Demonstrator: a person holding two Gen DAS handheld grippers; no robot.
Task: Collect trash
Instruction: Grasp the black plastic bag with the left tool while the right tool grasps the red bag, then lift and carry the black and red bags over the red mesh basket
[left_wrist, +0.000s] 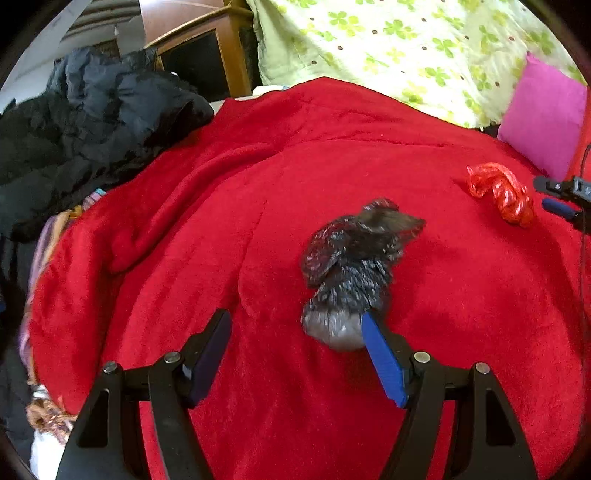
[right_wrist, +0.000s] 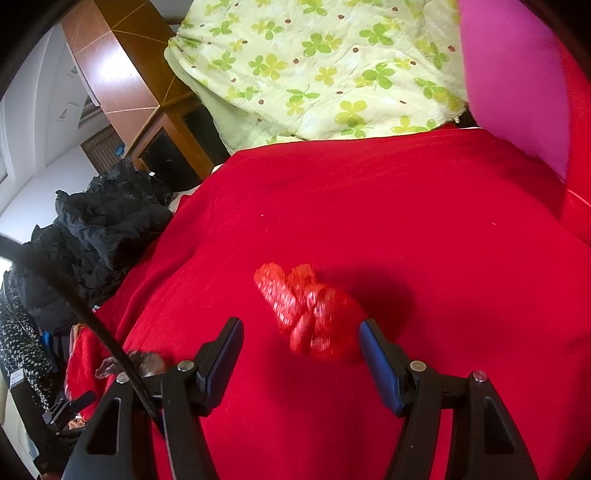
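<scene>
Step in hand, as I judge it: approach, 2 pieces of trash, nothing gripped yet; left gripper (left_wrist: 295, 350) fingers spread, dark crumpled bag (left_wrist: 354, 266) at centre frame touching the right-hand pad; right gripper (right_wrist: 301, 354) fingers spread, red crumpled bag (right_wrist: 310, 310) lying between the tips; next I centre each and close; surface: soft red blanket (left_wrist: 221, 184); green floral quilt (left_wrist: 406, 48) at top, pink pillow (left_wrist: 543, 118) upper right, black jacket (left_wrist: 92, 122) upper left.
</scene>
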